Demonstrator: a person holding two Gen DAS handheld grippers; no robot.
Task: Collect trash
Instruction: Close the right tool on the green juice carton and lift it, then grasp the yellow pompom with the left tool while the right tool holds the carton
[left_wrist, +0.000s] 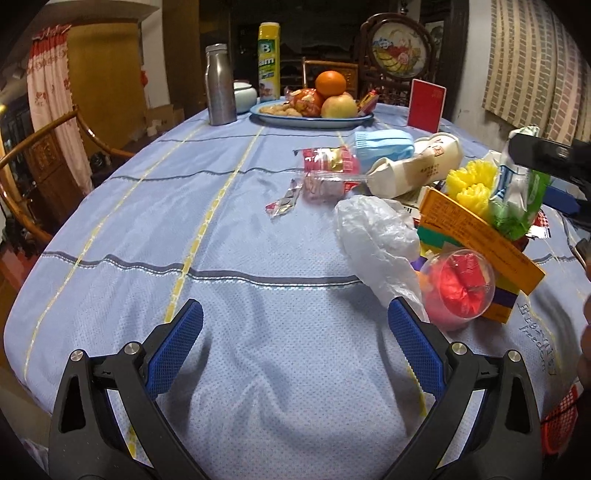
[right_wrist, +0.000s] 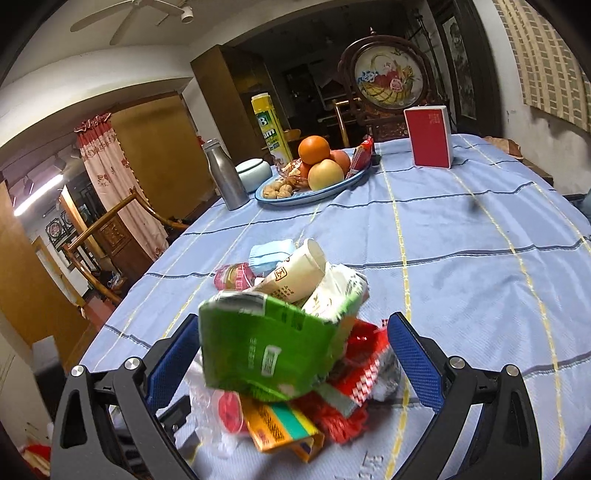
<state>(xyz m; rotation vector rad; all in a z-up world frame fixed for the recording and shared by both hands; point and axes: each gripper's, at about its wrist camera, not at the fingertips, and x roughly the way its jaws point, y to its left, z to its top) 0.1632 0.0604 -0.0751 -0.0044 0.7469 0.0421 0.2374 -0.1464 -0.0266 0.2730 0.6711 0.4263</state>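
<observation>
A heap of trash lies on the blue tablecloth (left_wrist: 258, 295): a white plastic bag (left_wrist: 376, 236), a clear cup with red wrapping (left_wrist: 458, 288), an orange box (left_wrist: 480, 236), a crushed paper cup (left_wrist: 417, 162), a blue mask (left_wrist: 384, 144) and red snack wrappers (left_wrist: 328, 170). My left gripper (left_wrist: 295, 332) stands open over bare cloth, left of the heap, its right finger beside the plastic bag. My right gripper (right_wrist: 293, 354) is open above the heap. A blurred green packet (right_wrist: 266, 343) sits between its fingers on top of the pile. I cannot tell whether the packet touches a finger.
At the far end stand a fruit plate (left_wrist: 314, 120), a steel bottle (left_wrist: 221, 85), a yellow canister (left_wrist: 269, 62), a white jar (left_wrist: 244, 94) and a red box (left_wrist: 426, 105). A wooden chair (left_wrist: 40, 158) is off the table's left edge.
</observation>
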